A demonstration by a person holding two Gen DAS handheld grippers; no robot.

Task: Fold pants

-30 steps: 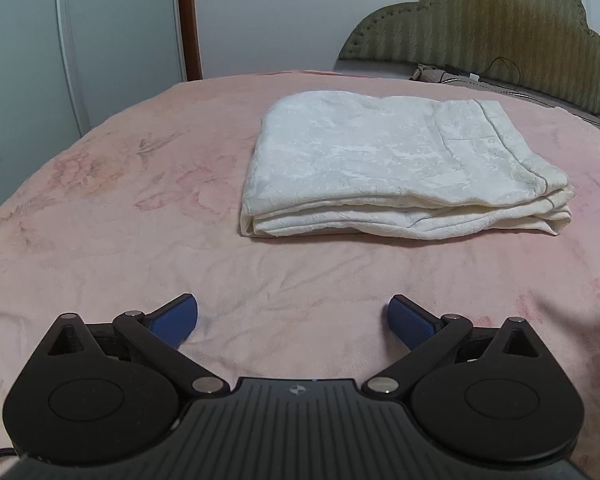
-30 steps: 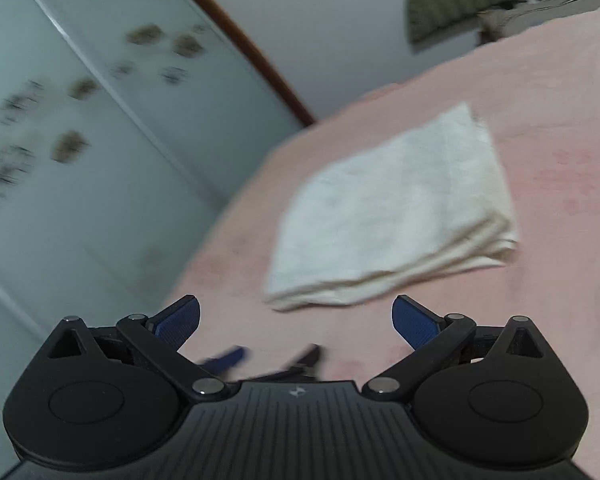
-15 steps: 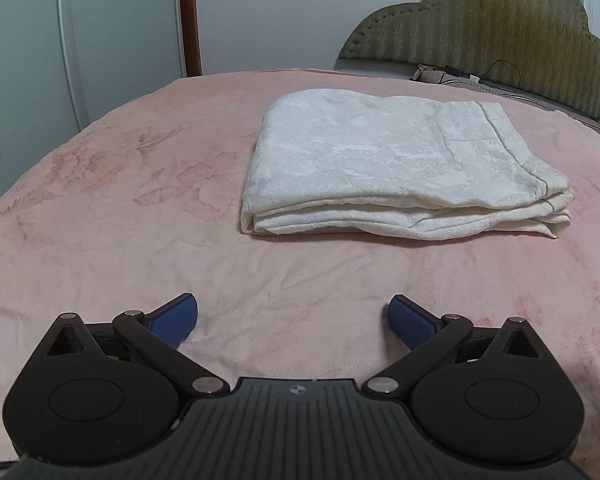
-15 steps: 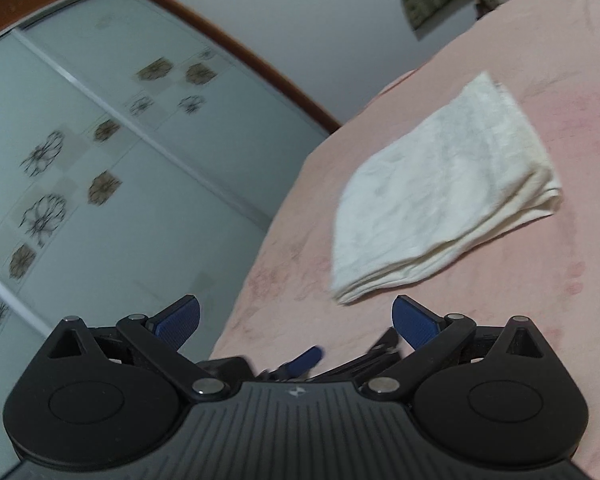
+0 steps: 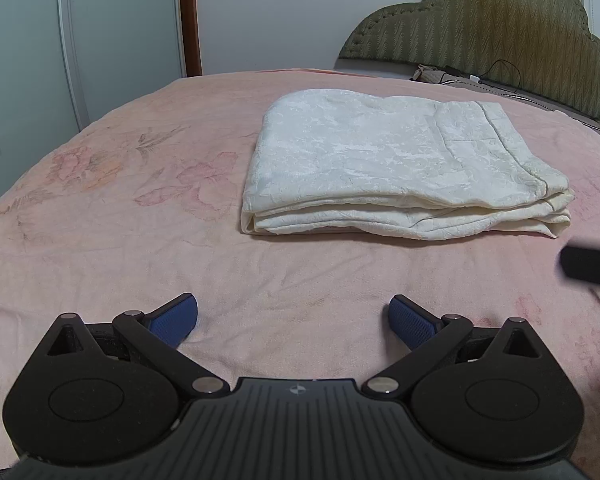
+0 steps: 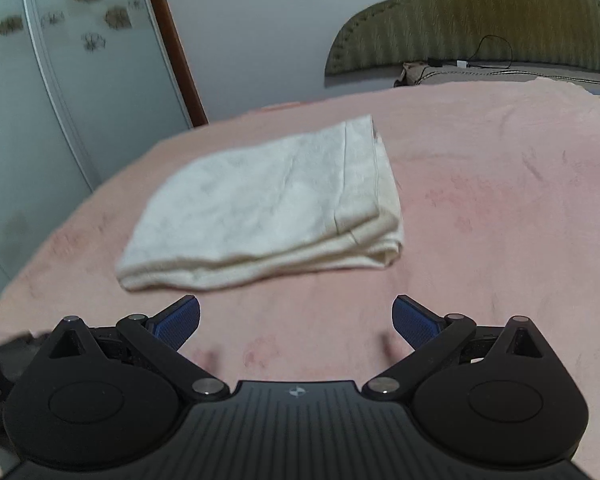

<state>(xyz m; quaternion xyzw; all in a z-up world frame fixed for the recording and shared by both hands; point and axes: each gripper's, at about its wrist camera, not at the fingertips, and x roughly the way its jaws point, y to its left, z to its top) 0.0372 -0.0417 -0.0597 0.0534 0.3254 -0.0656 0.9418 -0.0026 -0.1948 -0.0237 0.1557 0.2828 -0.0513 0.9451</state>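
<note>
In the left wrist view, the left gripper [image 5: 293, 320] hangs low over the pink bedspread [image 5: 100, 240], jaws spread wide with nothing between them. The pants [image 5: 400, 168] lie at about 1 o'clock from it, well apart, folded into a flat cream stack. Little has shifted here over the last second, but a dark blurred object [image 5: 590, 266] has come in at the 3 o'clock edge; cut off by the frame, it is probably part of the other tool, though I cannot tell.

In the right wrist view, the right gripper [image 6: 296, 318] is likewise wide open and empty. This view has swung from a steep tilt to nearly level, and the pants [image 6: 268, 204] now sit at 11 o'clock, near the fingertips but not touching. With the stack compact and both tools clear, the folding looks finished. Motion blur softens the fabric's layers, and the dark shape at the 9 o'clock edge is unreadable.
</note>
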